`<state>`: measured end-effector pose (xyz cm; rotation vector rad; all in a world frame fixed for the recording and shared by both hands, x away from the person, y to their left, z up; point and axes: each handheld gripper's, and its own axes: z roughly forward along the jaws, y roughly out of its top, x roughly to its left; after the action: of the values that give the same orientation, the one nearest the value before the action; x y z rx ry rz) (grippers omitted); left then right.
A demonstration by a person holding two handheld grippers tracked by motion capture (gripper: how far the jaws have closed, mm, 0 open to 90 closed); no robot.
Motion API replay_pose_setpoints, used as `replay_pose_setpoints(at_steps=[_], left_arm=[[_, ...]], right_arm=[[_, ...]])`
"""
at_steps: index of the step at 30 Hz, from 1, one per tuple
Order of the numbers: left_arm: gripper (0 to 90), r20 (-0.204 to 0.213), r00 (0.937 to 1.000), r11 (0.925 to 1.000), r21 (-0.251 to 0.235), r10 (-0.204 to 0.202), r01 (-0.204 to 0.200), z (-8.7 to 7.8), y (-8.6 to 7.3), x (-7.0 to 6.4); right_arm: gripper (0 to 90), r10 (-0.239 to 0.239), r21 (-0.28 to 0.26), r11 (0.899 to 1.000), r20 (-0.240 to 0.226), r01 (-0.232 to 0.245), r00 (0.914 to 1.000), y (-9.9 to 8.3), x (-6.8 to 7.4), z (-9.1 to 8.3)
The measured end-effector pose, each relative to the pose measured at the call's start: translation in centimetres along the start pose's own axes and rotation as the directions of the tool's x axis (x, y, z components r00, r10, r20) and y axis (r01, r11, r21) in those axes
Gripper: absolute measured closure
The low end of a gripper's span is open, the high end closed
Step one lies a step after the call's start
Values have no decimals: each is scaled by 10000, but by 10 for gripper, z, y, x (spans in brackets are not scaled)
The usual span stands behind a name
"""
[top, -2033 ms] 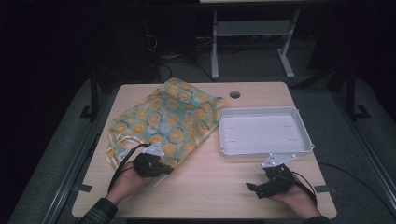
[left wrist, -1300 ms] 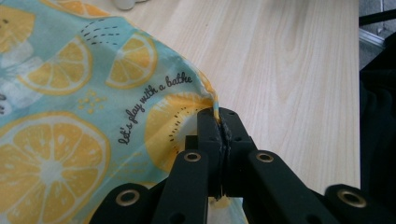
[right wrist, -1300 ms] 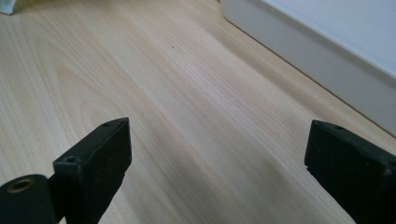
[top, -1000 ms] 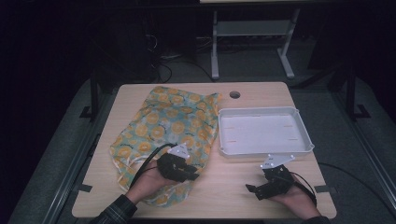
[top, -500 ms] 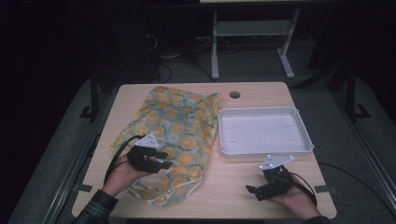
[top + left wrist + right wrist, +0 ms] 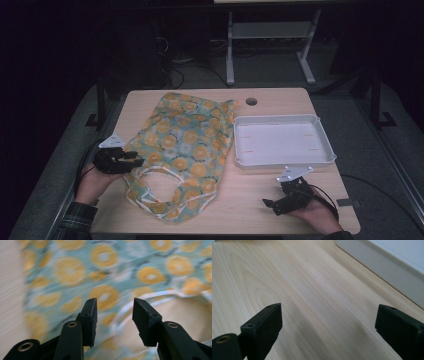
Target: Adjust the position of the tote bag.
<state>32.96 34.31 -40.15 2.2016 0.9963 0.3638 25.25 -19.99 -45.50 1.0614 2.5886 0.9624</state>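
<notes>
Your left tongs [image 6: 134, 159] sat at the lower left of the high view, jaws spread and pinching nothing, tips at the left edge of the teal cloth bag printed with orange slices [image 6: 187, 145]. In the left gripper view those tongs [image 6: 114, 311] pointed across the bag's [image 6: 140, 270] blurred print, with its white-trimmed handle loop [image 6: 155, 294] just beyond the right jaw. The bag lay flat on the pale wooden desk [image 6: 240, 200], spreading from upper centre to lower centre, its handles [image 6: 150, 176] looped at the near end. Your right tongs [image 6: 272, 204] rested at lower right, jaws wide apart over bare desk, well apart from the bag, near the white rectangular tray [image 6: 327, 155].
</notes>
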Motion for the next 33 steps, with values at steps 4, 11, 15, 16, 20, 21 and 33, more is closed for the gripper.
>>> replay_pose_setpoints(at_steps=[4, 11, 15, 16, 20, 21, 33], left_arm=[[531, -410, 9989, 9997, -44, -228, 227, -2, -7, 13], [499, -1135, 9910, 9974, 37, -706, 714, 5, -19, 41], [481, -1370, 9858, 9944, 268, -973, 1019, 14, -23, 54], [478, -1365, 9855, 9938, 319, -1009, 1062, 16, -23, 56], [462, -1222, 9833, 9887, 491, -1351, 1419, 25, -27, 62], [462, -1166, 9834, 9878, 547, -1390, 1461, 26, -28, 63], [697, -824, 9821, 9796, 953, -1694, 1769, 33, -38, 69]], right_arm=[[66, -96, -34, 9999, -11, 96, 10000, 0, -1, 1], [68, -163, 62, 9998, -36, 163, 9999, 0, 0, 2], [68, -155, 96, 9998, -60, 155, 9999, 0, 0, 3], [68, -152, 99, 9998, -62, 153, 9999, 0, 0, 3], [68, -153, 134, 9998, -69, 154, 9999, 0, 0, 3], [68, -181, 133, 9997, -68, 182, 9998, 0, 0, 4], [69, -236, 156, 9996, -78, 237, 9997, 1, 1, 4]])
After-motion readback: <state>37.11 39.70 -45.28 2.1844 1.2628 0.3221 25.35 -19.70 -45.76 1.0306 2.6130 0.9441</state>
